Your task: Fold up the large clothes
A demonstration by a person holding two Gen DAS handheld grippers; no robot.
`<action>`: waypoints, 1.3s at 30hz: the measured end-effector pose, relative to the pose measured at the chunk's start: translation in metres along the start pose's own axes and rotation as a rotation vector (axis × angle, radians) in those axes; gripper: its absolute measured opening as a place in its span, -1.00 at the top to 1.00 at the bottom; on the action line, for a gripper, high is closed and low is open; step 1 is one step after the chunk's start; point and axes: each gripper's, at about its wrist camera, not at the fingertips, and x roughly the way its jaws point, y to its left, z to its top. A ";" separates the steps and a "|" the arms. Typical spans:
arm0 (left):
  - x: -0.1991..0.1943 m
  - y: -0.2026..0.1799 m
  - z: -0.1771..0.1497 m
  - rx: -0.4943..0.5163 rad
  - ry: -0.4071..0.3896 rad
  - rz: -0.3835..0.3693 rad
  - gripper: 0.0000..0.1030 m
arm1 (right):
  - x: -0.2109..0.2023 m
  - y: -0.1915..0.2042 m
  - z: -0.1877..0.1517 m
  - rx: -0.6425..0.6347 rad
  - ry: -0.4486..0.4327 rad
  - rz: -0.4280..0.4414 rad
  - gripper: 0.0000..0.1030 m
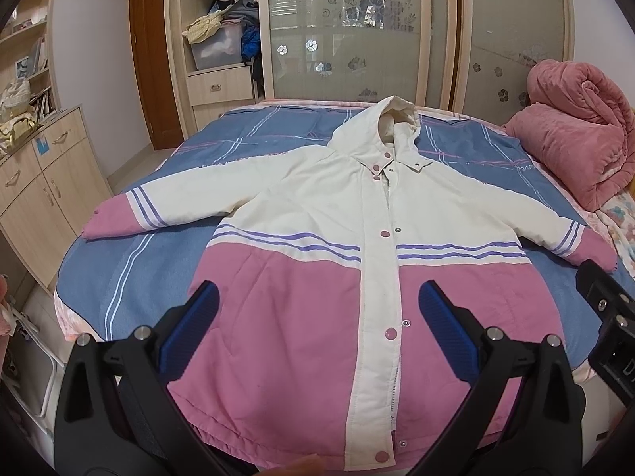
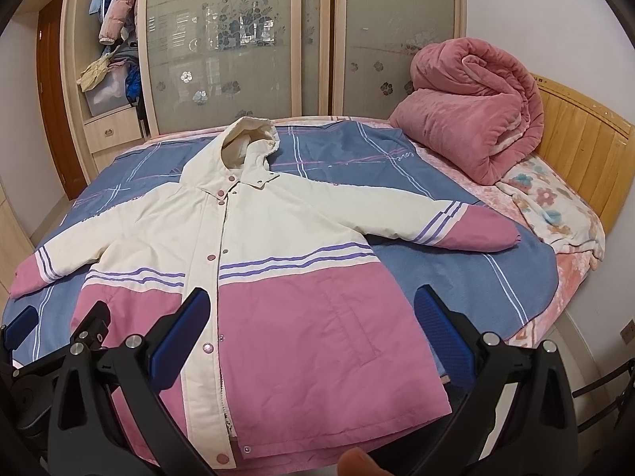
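A cream and pink hooded jacket (image 1: 317, 246) (image 2: 258, 277) lies front up and spread flat on the bed, sleeves out to both sides, hood toward the wardrobe. My left gripper (image 1: 317, 317) hovers open over the jacket's pink lower half near the hem, nothing between its blue pads. My right gripper (image 2: 313, 325) is open too, above the jacket's right lower panel. The right gripper's black body (image 1: 607, 317) shows at the right edge of the left wrist view; the left gripper's body (image 2: 59, 341) shows at the lower left of the right wrist view.
A blue striped bedspread (image 1: 258, 131) (image 2: 456, 277) covers the bed. A rolled pink quilt (image 1: 575, 139) (image 2: 476, 119) sits at the head end by a floral pillow (image 2: 555, 206) and wooden headboard (image 2: 583, 150). Wardrobe doors (image 1: 349, 31) stand behind; a cabinet (image 1: 47, 182) stands left.
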 end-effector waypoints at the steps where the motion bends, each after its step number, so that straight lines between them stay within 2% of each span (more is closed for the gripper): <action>1: 0.001 0.001 0.000 -0.001 0.002 0.001 -0.96 | 0.001 0.000 0.000 0.000 0.002 0.001 -0.97; 18: 0.013 0.010 -0.005 -0.022 0.028 -0.001 -0.96 | 0.015 0.005 -0.001 -0.016 0.035 -0.004 -0.97; 27: 0.027 0.018 -0.008 -0.040 0.042 0.004 -0.96 | 0.039 0.010 -0.001 -0.053 0.048 0.002 -0.97; 30: 0.032 0.023 -0.009 -0.051 0.036 0.030 -0.96 | 0.050 0.002 0.003 -0.028 0.027 -0.038 -0.97; 32: 0.038 0.026 -0.007 -0.058 0.040 0.047 -0.96 | 0.052 -0.005 0.004 -0.024 -0.019 -0.071 -0.97; 36: 0.055 0.015 -0.003 -0.038 0.063 -0.011 -0.96 | 0.059 -0.014 0.003 -0.043 -0.107 -0.150 -0.97; 39: 0.065 -0.003 -0.002 -0.024 0.056 -0.061 -0.96 | 0.068 -0.028 0.006 -0.014 -0.152 -0.104 -0.97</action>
